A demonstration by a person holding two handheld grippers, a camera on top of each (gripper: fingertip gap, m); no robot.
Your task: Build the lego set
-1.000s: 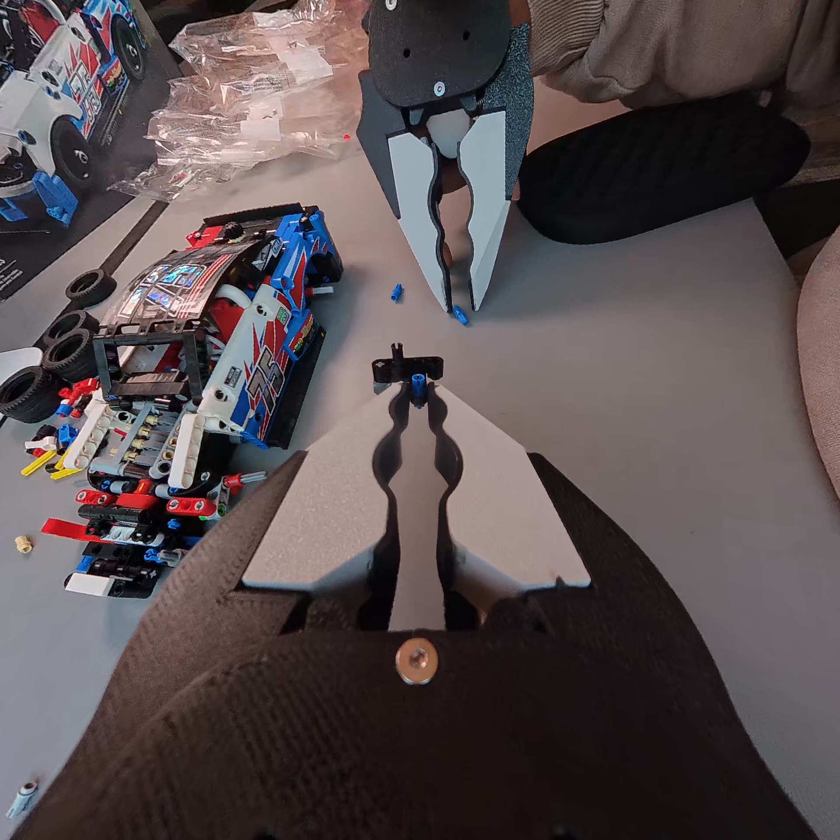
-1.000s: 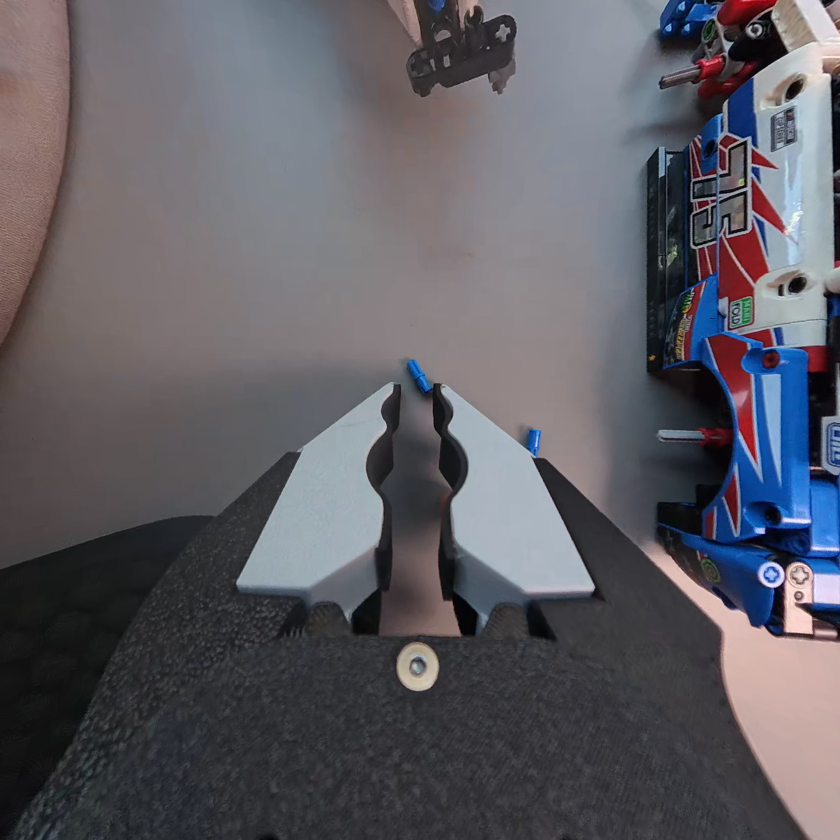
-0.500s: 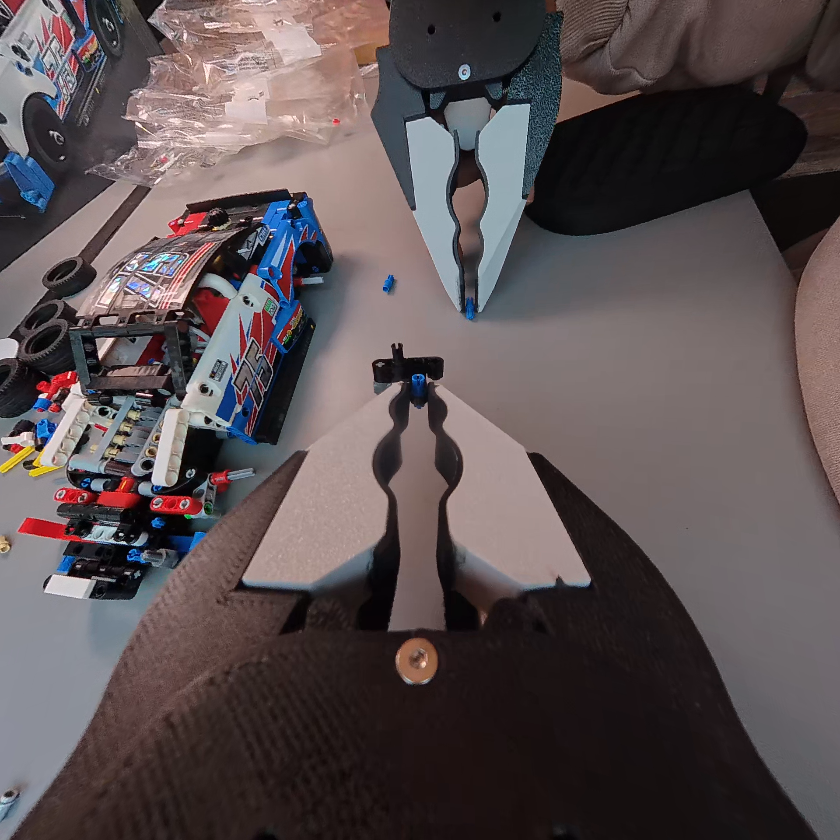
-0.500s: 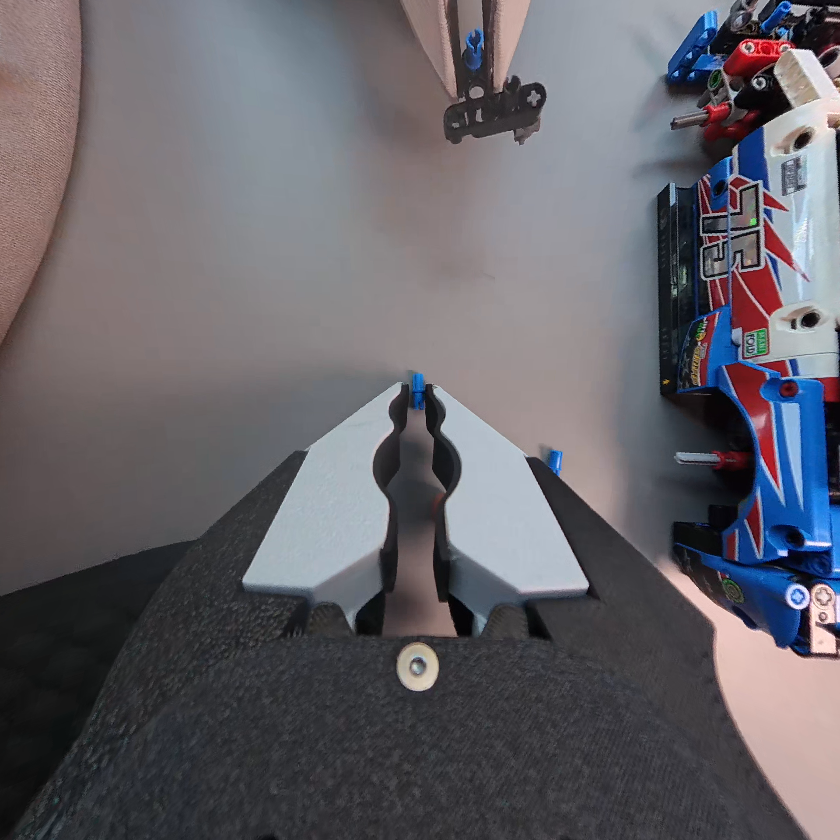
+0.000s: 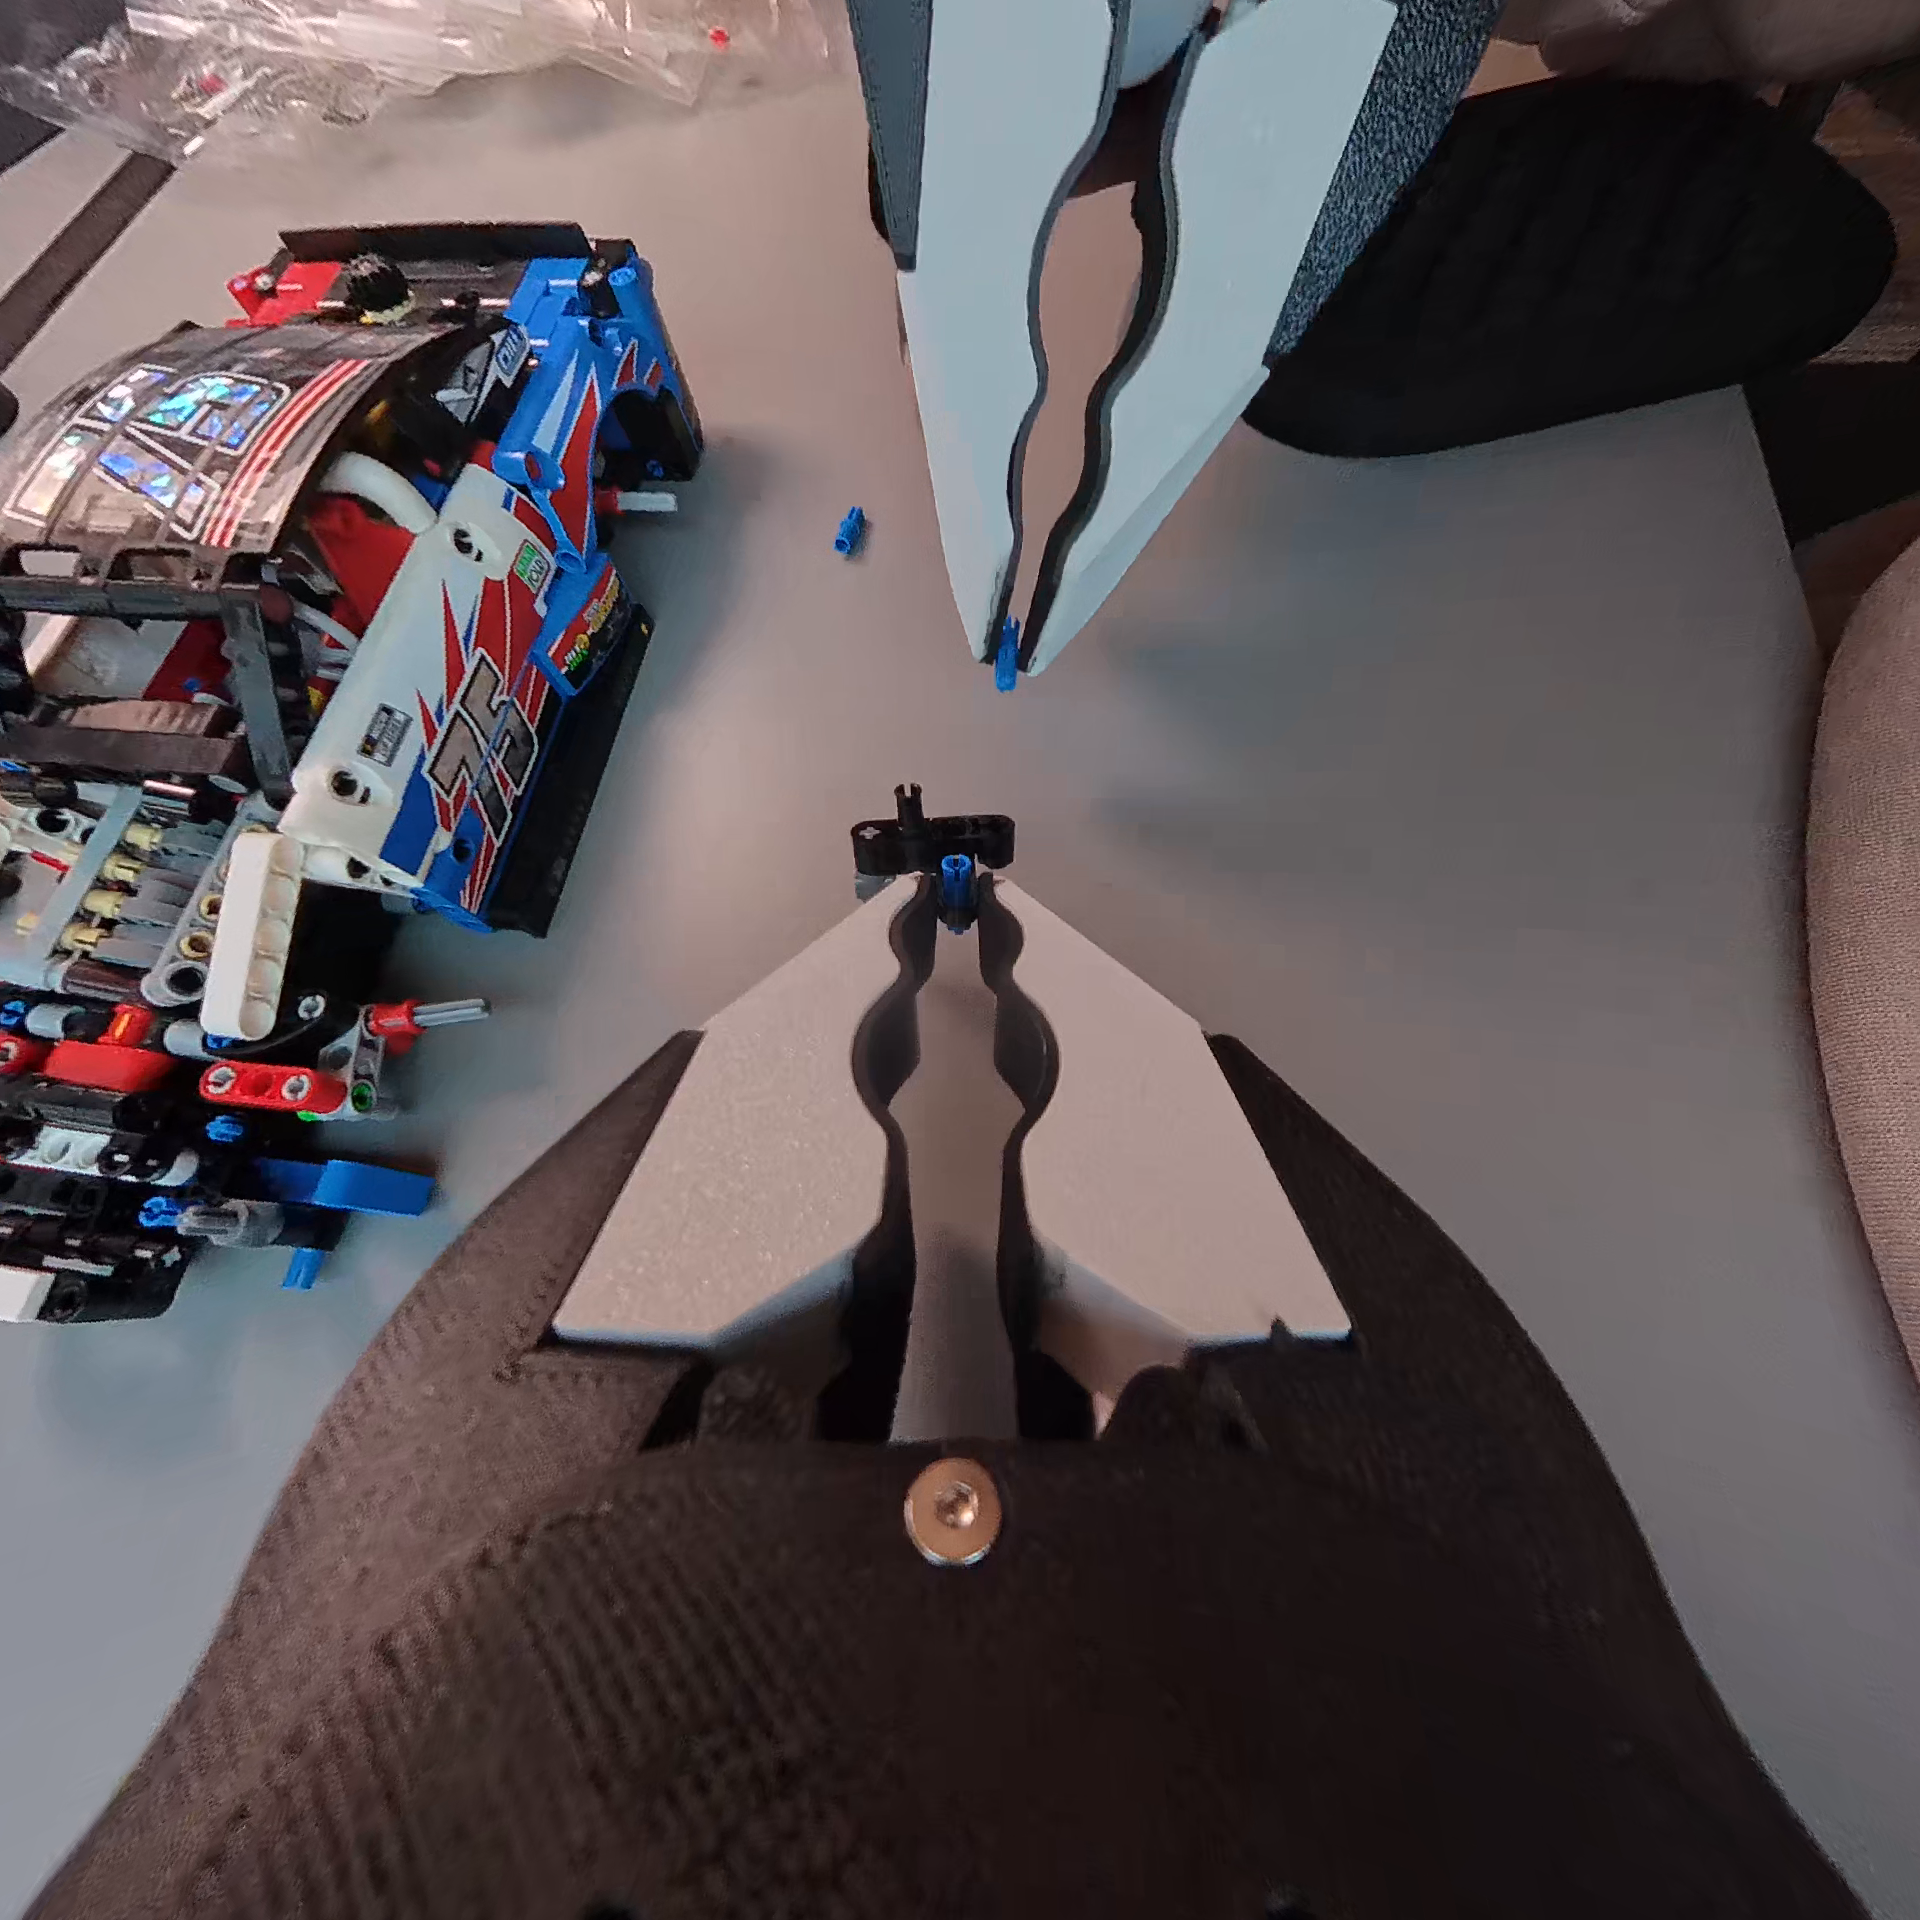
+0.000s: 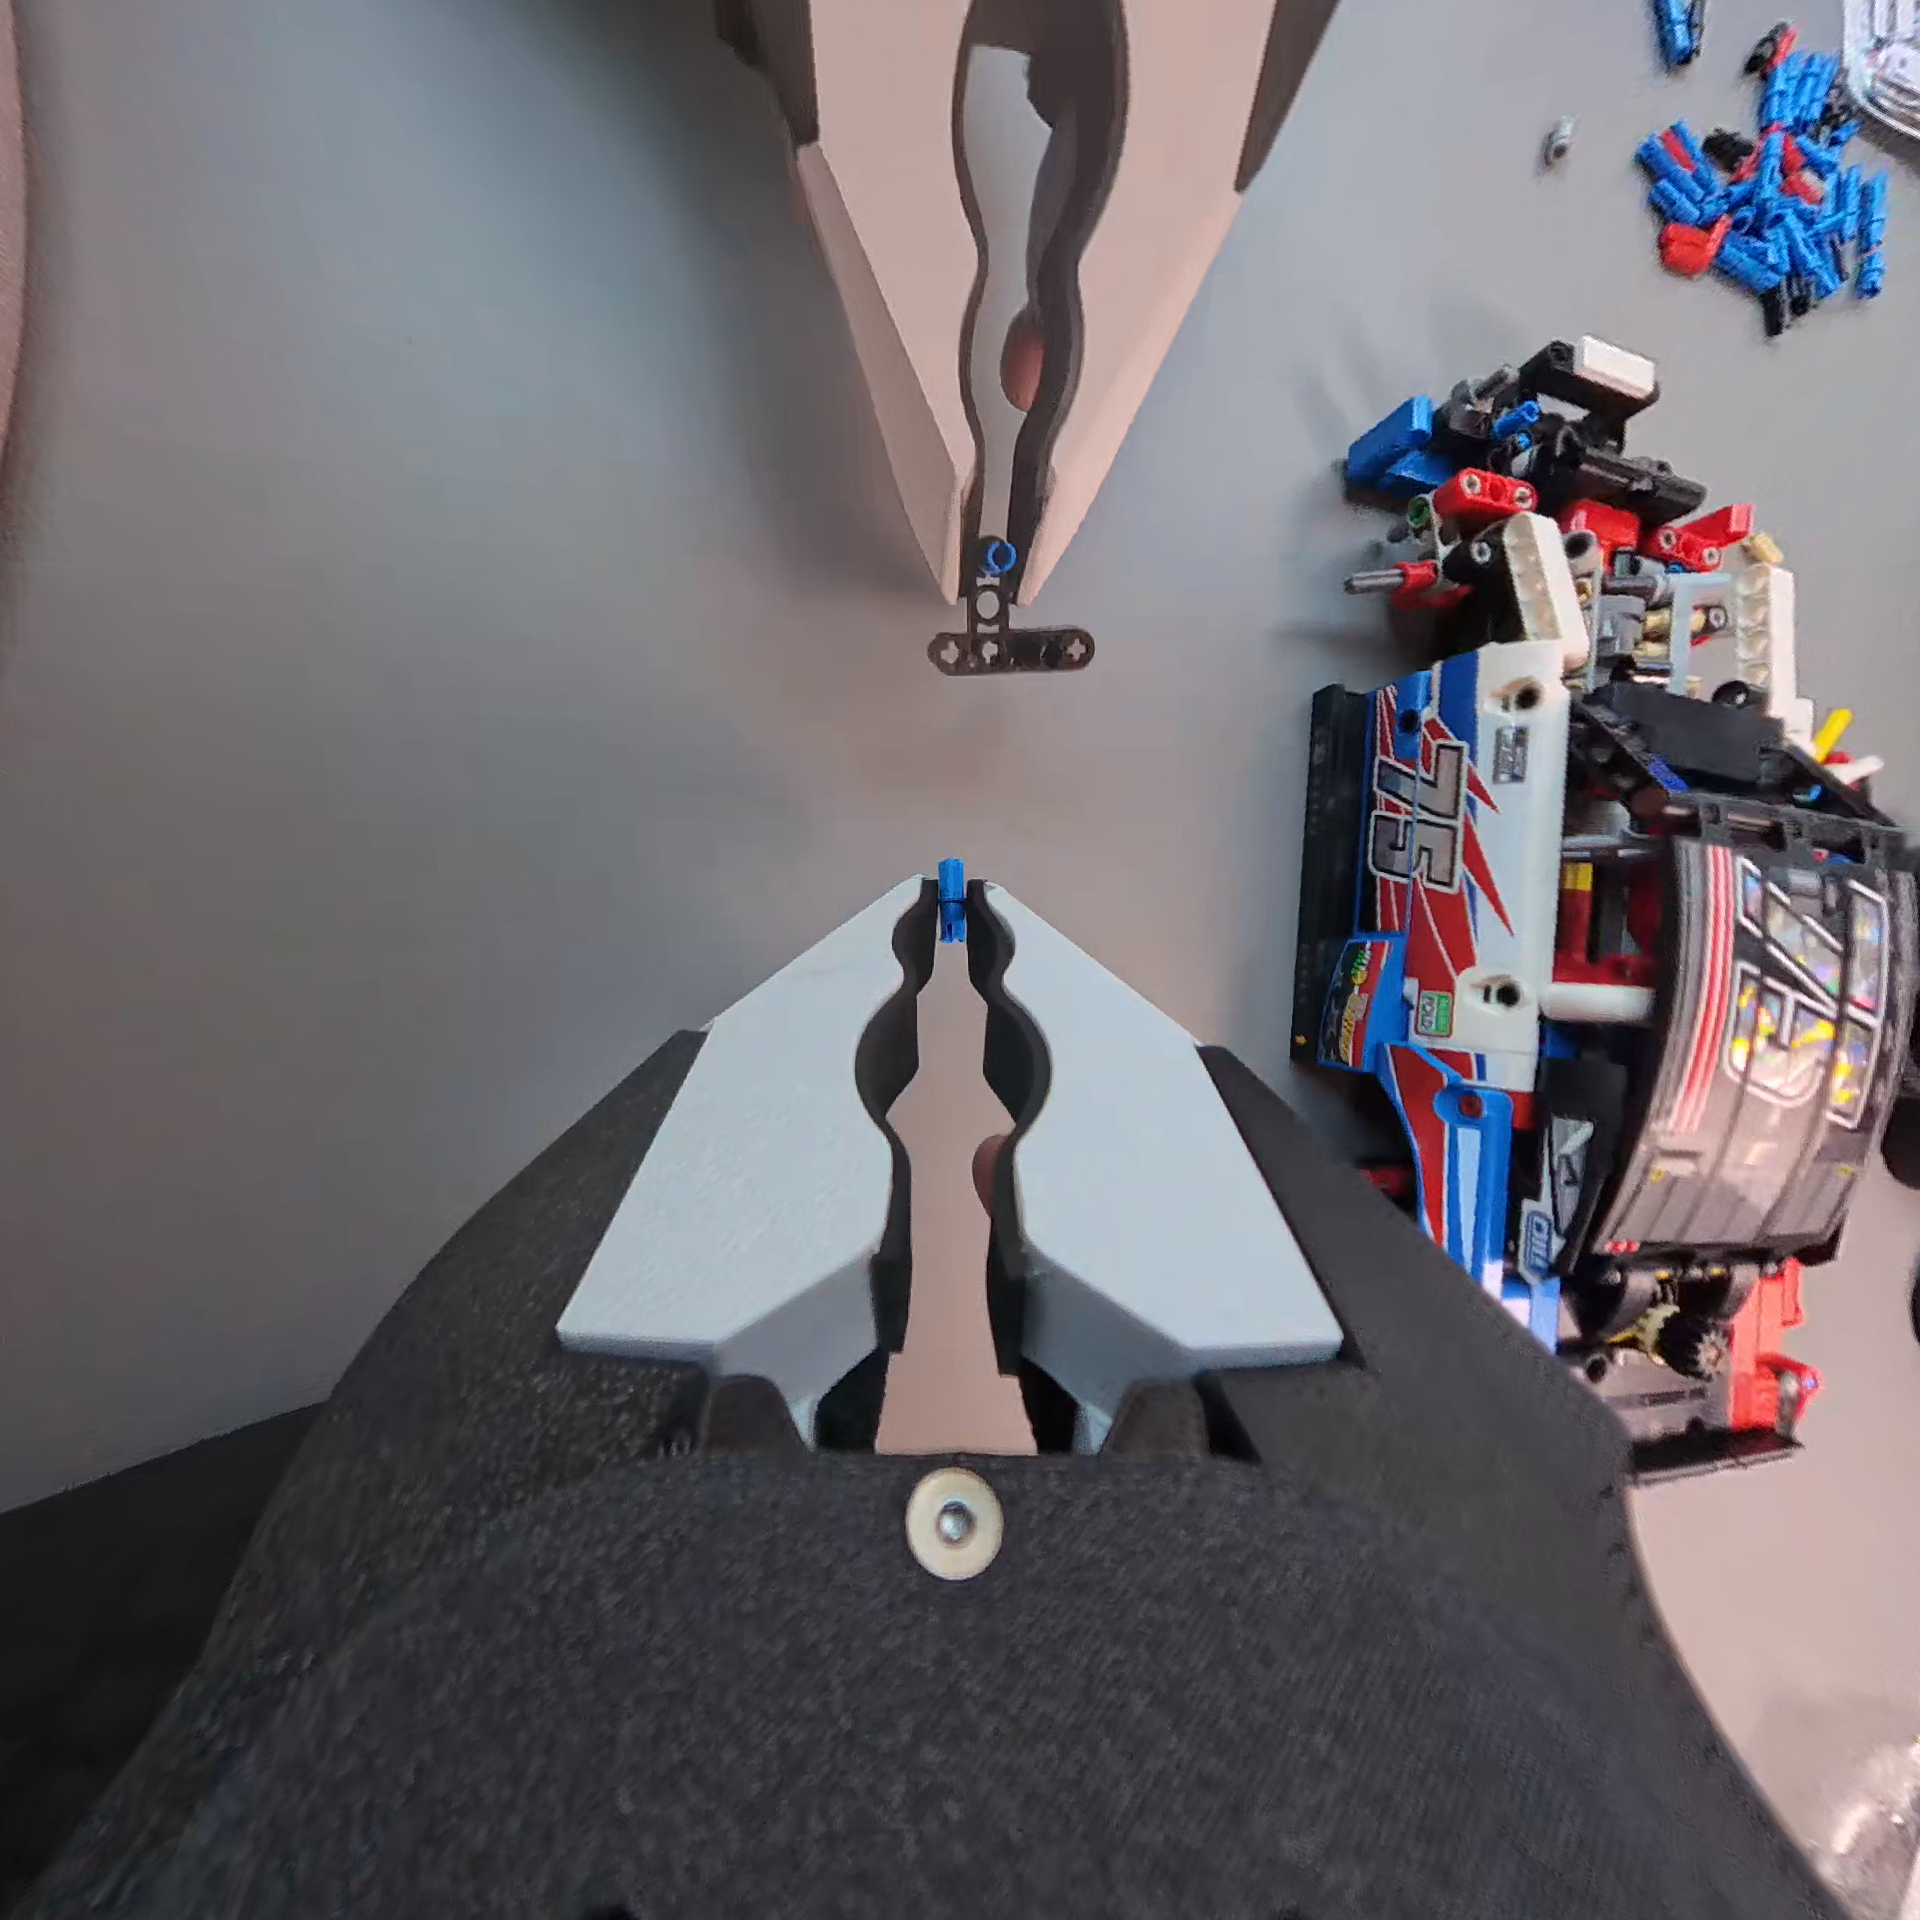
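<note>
Gripping a black T-shaped beam [image 5: 932,837] by its stem, the left gripper [image 5: 954,902] has its jaws closed narrowly on the part, which already carries one blue pin [image 5: 956,883] at the fingertips. Opposite it and apart, the right gripper [image 6: 951,902] pinches a second blue pin [image 6: 950,900] lengthwise between its tips, pointed toward the beam's row of holes; both held parts appear lifted off the grey table [image 5: 1403,727]. Judged from this layout, the sub-assembly is at the pin-insertion step, with mating not yet made. The race car model [image 5: 416,582] lies to one side with bodywork, printed canopy and rear frame fitted, yet exposed beams and axles at its end suggest considerable work remains. A loose blue pin [image 5: 850,531] rests on the table between the car and the right gripper. A pile of blue and red connectors [image 6: 1766,208] sits beyond the car, and clear plastic bags [image 5: 416,73] lie at the far edge. Nothing stands between the two grippers; alignment of pin to hole is the main difficulty.
</note>
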